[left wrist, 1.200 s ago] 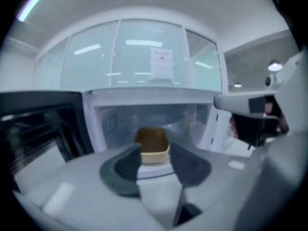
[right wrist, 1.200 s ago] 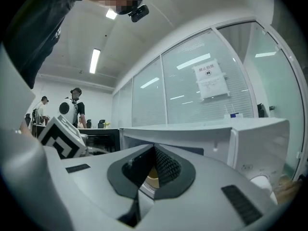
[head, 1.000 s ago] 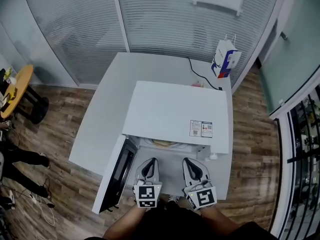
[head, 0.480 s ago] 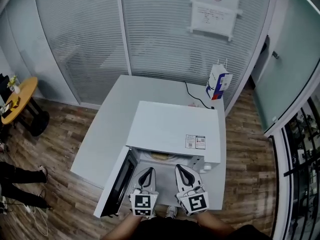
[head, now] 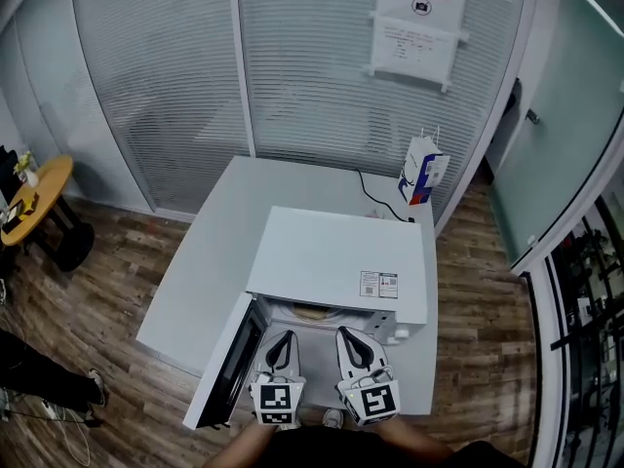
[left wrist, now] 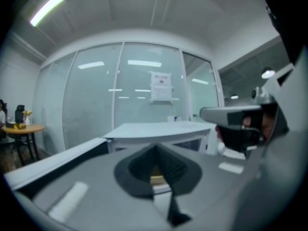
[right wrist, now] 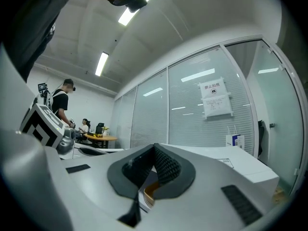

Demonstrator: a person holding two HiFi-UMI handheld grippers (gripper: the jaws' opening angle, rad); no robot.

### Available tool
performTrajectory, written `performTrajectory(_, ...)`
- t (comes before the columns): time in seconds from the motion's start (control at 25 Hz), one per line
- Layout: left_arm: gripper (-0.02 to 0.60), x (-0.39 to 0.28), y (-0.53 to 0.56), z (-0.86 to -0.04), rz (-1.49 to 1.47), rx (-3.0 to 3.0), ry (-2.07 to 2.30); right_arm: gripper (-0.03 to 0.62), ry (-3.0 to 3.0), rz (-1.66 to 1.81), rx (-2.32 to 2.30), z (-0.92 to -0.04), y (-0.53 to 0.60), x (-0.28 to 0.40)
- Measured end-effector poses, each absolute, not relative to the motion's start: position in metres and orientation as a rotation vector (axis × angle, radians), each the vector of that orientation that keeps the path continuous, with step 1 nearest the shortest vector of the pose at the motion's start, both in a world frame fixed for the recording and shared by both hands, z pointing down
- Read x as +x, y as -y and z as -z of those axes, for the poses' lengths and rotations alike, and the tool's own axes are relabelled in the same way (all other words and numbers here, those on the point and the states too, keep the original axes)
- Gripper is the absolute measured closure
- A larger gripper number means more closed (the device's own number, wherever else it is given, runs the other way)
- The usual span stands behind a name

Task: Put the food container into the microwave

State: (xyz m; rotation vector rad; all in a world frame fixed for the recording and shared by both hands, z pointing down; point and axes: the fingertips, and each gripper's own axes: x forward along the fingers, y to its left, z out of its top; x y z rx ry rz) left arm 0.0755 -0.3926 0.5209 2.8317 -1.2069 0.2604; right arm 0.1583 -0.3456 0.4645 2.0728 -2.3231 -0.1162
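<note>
Sitting inside the open microwave point(head: 336, 261), the food container point(head: 312, 312) shows only as a pale tan, rounded rim on the cavity floor. You hold both grippers low and level just outside the opening, tips aimed toward twelve o'clock. Your left gripper point(head: 284, 337) lies at the container's seven o'clock and your right gripper point(head: 351, 333) at its five. Each has its jaws pressed together on nothing. The microwave door point(head: 226, 359) hangs open at your left gripper's nine o'clock.

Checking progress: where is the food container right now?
Head view, centre: the food container sits inside the open microwave, just beyond the tips of the left gripper and right gripper.
</note>
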Motion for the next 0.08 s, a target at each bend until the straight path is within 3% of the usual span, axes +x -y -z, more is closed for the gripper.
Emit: performTrajectory(0.08,0.574,0.0742,0.3939,-0.5182,-0.237,2.833,1.222,0.595,2.321,0.117,2.079,-0.4636,0.3478,0.1588)
